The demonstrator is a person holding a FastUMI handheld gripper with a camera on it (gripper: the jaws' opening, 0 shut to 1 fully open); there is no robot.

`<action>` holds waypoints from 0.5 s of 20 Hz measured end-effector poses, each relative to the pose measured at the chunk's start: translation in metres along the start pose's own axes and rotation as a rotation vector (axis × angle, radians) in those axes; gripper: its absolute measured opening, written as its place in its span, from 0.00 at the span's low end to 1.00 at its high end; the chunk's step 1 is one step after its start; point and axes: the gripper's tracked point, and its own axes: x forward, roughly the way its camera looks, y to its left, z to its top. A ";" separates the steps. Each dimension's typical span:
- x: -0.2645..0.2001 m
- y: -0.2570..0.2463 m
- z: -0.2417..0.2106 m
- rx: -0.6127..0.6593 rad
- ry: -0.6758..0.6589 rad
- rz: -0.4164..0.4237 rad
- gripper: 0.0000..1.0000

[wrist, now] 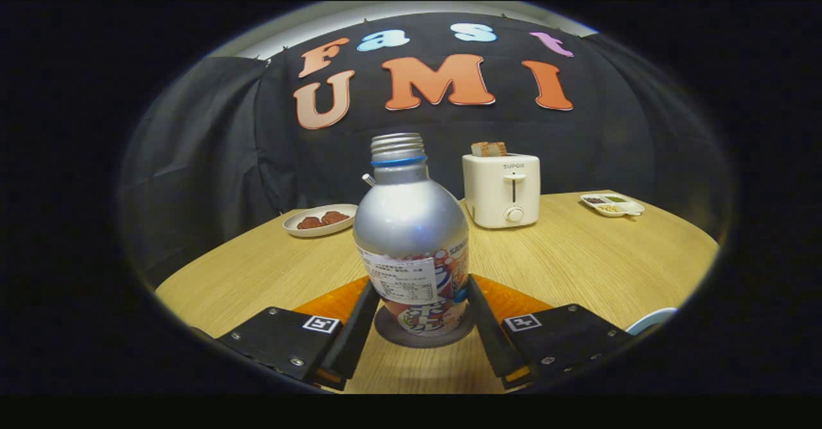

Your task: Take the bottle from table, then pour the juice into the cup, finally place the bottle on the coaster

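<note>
A silver bottle (411, 230) with an uncapped threaded neck and a printed label stands upright on a dark round coaster (392, 334) on the wooden table. My gripper (420, 288) holds it low on the label: one finger (361, 316) presses its left side and the other its right side. An orange mat (517, 300) lies under and behind the coaster. A pale blue rounded rim (652, 320), perhaps the cup, peeks out just right of the right finger. A small white tip (368, 178) sticks out behind the bottle's shoulder.
A white toaster (502, 188) with bread in its slot stands beyond the bottle to the right. A white plate of brown food (319, 219) sits at the back left, a small divided dish (613, 204) at the back right. Black cloth walls the booth.
</note>
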 end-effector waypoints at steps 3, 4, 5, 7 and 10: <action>-0.003 0.000 -0.002 0.002 0.014 -0.005 0.81; -0.005 -0.001 -0.002 0.009 0.019 -0.003 0.81; -0.007 0.000 -0.002 0.013 0.020 -0.001 0.81; -0.014 0.002 0.002 0.003 0.011 0.004 0.83; -0.028 0.002 0.014 -0.030 -0.027 -0.004 0.85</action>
